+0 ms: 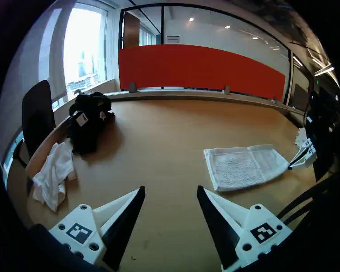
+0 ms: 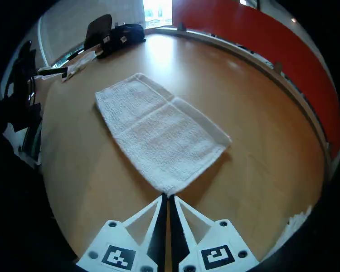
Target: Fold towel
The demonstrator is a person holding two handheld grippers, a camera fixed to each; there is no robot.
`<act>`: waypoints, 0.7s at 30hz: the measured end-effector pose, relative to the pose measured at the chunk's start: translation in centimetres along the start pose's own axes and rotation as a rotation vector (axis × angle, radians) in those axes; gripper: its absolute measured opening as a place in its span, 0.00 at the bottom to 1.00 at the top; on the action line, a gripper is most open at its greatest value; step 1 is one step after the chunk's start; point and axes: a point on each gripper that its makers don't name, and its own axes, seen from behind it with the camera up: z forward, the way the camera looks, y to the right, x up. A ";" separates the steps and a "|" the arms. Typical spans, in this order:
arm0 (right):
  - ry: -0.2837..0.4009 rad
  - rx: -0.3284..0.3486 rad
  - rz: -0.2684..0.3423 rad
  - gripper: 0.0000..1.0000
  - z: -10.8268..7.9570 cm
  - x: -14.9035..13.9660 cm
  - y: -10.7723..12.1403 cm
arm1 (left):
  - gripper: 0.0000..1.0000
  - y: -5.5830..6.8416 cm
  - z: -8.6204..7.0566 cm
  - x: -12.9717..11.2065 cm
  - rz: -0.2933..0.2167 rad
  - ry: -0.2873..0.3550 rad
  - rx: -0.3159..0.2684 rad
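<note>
R gripper (image 2: 168, 197) jaws pinch towel (image 2: 161, 136); bag (image 1: 86, 122), cloth (image 1: 54, 174) apart.

The towel (image 2: 161, 131) is white terry cloth, rough and matt. The counter (image 2: 260, 149) looks like smooth pale wood with a soft shine. The left tool (image 1: 170, 188) and the right tool (image 2: 168, 197) are matt white plastic.

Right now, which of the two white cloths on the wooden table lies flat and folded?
The white terry towel at the tips of the right gripper: a flat, folded rectangle. The other white cloth lies crumpled beside the black bag.
</note>
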 end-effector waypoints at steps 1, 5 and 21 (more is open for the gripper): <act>0.003 -0.001 0.001 0.03 -0.1 0.1 0.0 | 0.84 0.0 0.0 0.0 0.001 0.000 0.000; 0.012 -0.012 0.002 0.03 -0.5 0.5 0.3 | 0.84 0.0 0.0 0.0 0.003 -0.001 -0.002; 0.050 -0.059 0.005 0.03 -3.5 1.1 1.5 | 0.84 -0.2 -0.2 0.1 -0.001 0.001 -0.001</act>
